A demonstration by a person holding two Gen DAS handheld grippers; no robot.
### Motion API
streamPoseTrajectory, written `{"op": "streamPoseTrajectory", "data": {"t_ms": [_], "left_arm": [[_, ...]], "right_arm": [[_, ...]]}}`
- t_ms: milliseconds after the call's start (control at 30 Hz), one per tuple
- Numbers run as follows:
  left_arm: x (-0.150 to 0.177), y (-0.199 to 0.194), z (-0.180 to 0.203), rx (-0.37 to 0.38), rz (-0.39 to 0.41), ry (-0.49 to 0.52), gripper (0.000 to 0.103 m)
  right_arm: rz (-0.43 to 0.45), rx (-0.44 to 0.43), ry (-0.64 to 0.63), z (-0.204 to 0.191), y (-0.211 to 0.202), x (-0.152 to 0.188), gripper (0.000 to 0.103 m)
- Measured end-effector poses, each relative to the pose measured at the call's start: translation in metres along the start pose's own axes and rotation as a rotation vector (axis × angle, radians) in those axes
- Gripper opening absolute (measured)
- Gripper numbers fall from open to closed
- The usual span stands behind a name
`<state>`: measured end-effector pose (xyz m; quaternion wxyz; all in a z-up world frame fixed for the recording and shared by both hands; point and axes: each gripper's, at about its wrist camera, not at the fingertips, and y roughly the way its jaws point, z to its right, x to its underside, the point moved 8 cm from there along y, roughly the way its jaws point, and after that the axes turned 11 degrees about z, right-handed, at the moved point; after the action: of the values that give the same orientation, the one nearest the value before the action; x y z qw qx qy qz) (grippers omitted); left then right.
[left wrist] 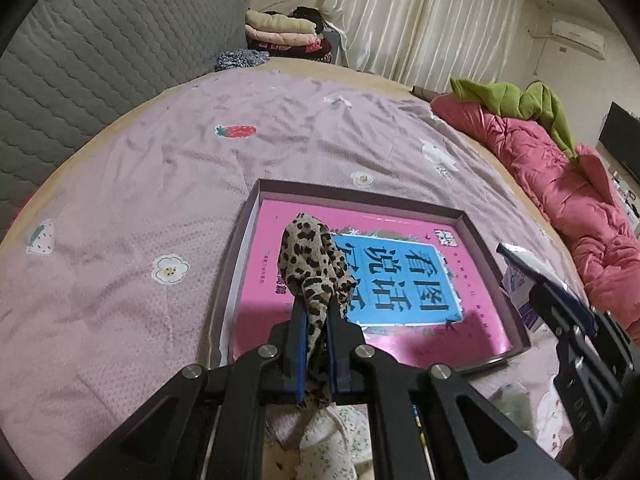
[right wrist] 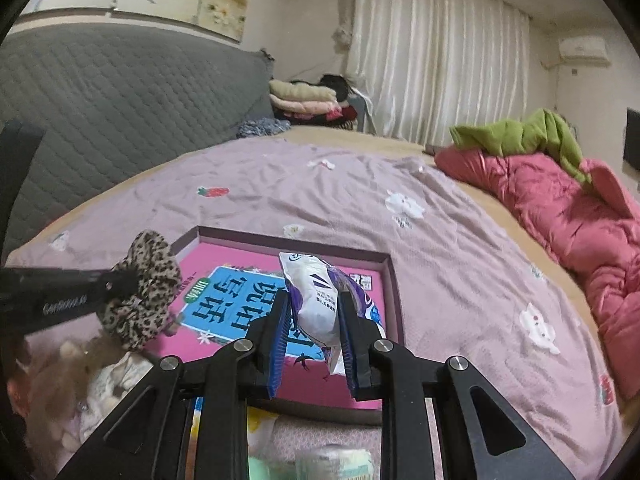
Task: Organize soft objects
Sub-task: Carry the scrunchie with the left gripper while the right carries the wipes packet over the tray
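Observation:
My left gripper (left wrist: 316, 302) is shut on a leopard-print scrunchie (left wrist: 314, 256) and holds it above the left part of a shallow box (left wrist: 360, 196). The box has a purple-grey rim and a pink printed sheet with a blue panel inside. My right gripper (right wrist: 314, 296) is shut on a white and purple tissue pack (right wrist: 316, 300), held over the box (right wrist: 296, 242). In the left wrist view the right gripper (left wrist: 540, 292) and its pack (left wrist: 524, 260) show at the right. In the right wrist view the left gripper (right wrist: 128, 276) and scrunchie (right wrist: 148, 292) show at the left.
The box lies on a lilac bedspread (left wrist: 140, 200) with strawberry and flower prints. A pink quilt (right wrist: 560, 220) with a green garment (right wrist: 520, 132) lies along the right. A grey quilted headboard (left wrist: 100, 52) and folded clothes (left wrist: 280, 32) are beyond. Soft items (right wrist: 100, 376) lie near the front edge.

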<state>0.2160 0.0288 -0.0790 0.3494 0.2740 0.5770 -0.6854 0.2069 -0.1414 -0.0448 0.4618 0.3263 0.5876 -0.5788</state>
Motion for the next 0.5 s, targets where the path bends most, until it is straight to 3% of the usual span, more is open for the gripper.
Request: {"op": "streamPoseTrajectory", "data": {"t_ms": [400, 500], "left_arm": [[0.014, 0.031, -0.009, -0.007, -0.068, 0.003, 0.008], [0.018, 0.036, -0.01, -0.009, -0.086, 0.007, 0.008]], "right_arm": [[-0.073, 0.031, -0.033, 0.002, 0.031, 0.013, 0.024], [-0.127, 0.021, -0.028, 0.0, 0.042, 0.022, 0.024]]}}
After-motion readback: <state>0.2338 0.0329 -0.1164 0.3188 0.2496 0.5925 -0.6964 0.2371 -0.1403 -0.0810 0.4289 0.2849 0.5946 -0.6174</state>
